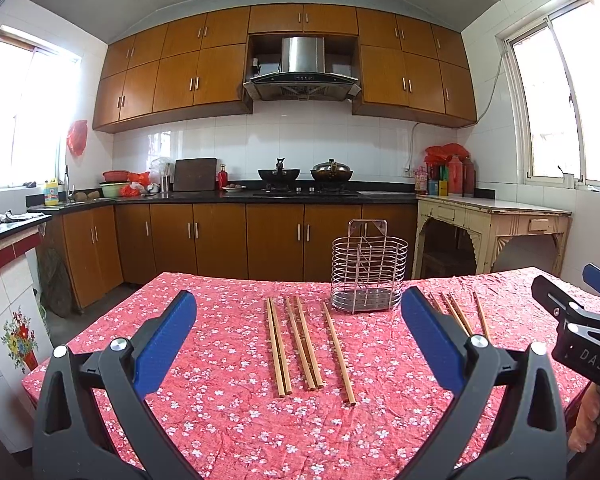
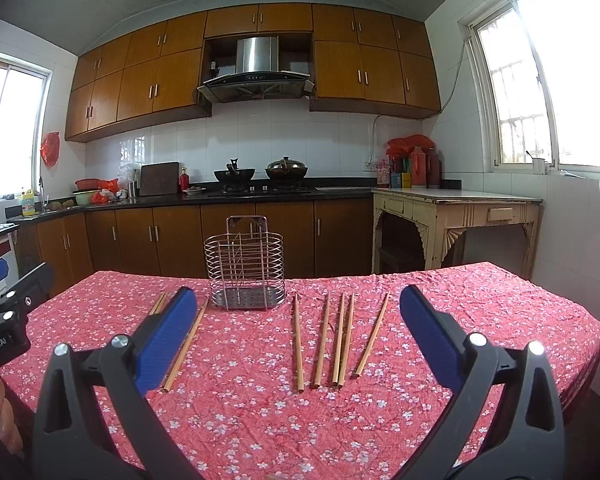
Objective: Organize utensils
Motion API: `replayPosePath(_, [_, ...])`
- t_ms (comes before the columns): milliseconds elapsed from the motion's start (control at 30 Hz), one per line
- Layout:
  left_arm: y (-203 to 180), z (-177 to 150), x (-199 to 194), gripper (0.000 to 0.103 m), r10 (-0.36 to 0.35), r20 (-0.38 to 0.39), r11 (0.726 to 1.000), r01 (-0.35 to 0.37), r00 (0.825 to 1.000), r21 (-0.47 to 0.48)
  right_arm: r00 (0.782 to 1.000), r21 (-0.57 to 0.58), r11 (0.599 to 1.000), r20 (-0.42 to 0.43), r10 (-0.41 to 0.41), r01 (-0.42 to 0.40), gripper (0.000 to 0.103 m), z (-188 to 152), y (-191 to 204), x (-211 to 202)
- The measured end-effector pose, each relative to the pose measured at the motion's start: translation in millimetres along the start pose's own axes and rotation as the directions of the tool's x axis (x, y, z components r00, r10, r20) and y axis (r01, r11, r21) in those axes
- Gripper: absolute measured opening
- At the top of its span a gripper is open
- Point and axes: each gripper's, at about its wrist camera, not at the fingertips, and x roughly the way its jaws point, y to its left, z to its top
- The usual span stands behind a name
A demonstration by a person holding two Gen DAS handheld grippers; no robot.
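Ten or so wooden chopsticks (image 2: 322,340) lie flat on the red flowered tablecloth (image 2: 260,420), long axes running away from the cameras toward the wire rack (image 2: 244,272). Five lie left of the rack (image 1: 369,268) in the left wrist view: a touching pair (image 1: 278,348), a second pair (image 1: 304,344), and a single stick (image 1: 339,354) angled slightly. Five more lie to its right in the right wrist view, the outermost (image 2: 373,336) tilted. They are plain, light brown and thin. The rack stands upright near the table's far edge, with no sticks in it.

Left gripper (image 1: 299,344) hovers low over its group, blue pads (image 1: 164,340) spread wide, holding nothing. Right gripper (image 2: 299,340) does likewise, pads (image 2: 430,336) wide apart. Fingers (image 2: 4,412) of a hand show at the left edge.
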Motion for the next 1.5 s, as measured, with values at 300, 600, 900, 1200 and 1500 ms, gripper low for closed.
replayPosePath(300, [0.7,-0.2,0.3,0.101,0.001,0.000,1.000,-0.001,1.000,0.000,1.000,0.002,1.000,-0.001,0.000,0.000,0.099,0.1,-0.6,0.3])
replayPosePath(600, [0.6,-0.4,0.7,0.101,0.000,-0.001,1.000,0.000,1.000,0.000,1.000,0.002,1.000,0.000,0.000,0.000,0.099,-0.1,-0.3,0.7])
replayPosePath(900, [0.3,-0.7,0.7,0.101,0.001,-0.002,1.000,-0.001,1.000,0.000,1.000,0.003,1.000,-0.001,0.001,-0.001,0.099,-0.4,-0.6,0.4])
replayPosePath(1200, [0.2,-3.0,3.0,0.101,0.000,-0.003,1.000,0.000,1.000,0.001,1.000,0.005,1.000,-0.003,0.002,-0.002,0.099,-2.2,-1.6,1.6])
replayPosePath(1500, [0.0,-3.6,2.8,0.101,0.000,-0.004,1.000,0.000,1.000,0.001,1.000,0.006,1.000,-0.005,0.002,-0.002,0.099,-5.0,-2.4,3.6])
